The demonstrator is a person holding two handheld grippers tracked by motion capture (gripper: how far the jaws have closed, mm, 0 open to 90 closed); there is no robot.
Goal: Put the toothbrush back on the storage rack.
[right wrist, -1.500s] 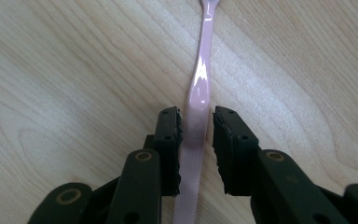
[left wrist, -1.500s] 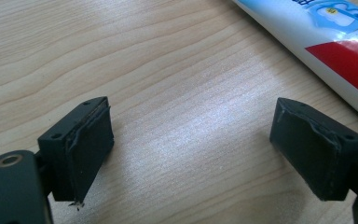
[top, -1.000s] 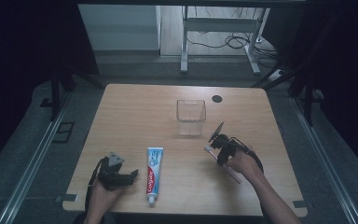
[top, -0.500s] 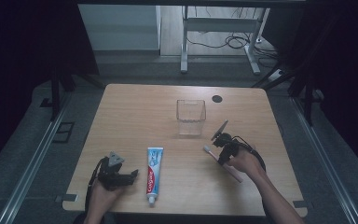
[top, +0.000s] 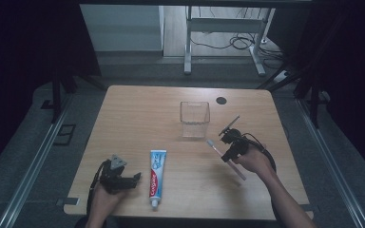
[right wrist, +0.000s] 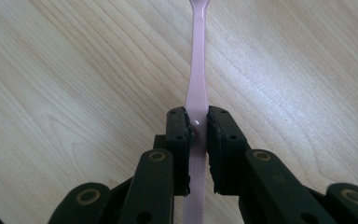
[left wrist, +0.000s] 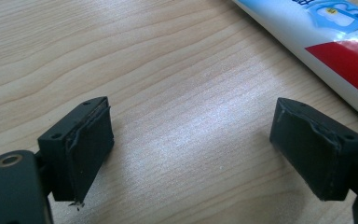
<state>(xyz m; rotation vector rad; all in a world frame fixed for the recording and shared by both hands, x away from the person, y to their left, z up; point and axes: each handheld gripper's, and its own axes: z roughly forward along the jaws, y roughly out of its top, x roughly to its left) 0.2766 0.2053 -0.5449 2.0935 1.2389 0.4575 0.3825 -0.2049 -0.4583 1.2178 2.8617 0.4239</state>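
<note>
**Toothbrush comes up off the table**

The right gripper [right wrist: 196,122] is clenched on the pink toothbrush [right wrist: 197,74], pads pinching its handle. A second ago the brush lay flat towards the tabletop's right edge; now it is lifted clear and tilted, head towards the clear cup [top: 195,118] at mid-table. The pickup looks done, and the cup seems the likely destination. The left gripper [left wrist: 193,154] rests near the front-left corner, jaws wide and empty, beside the toothpaste tube [top: 157,175].

left gripper [top: 123,178] jaws apart, right gripper [top: 228,147] jaws clamped
</note>
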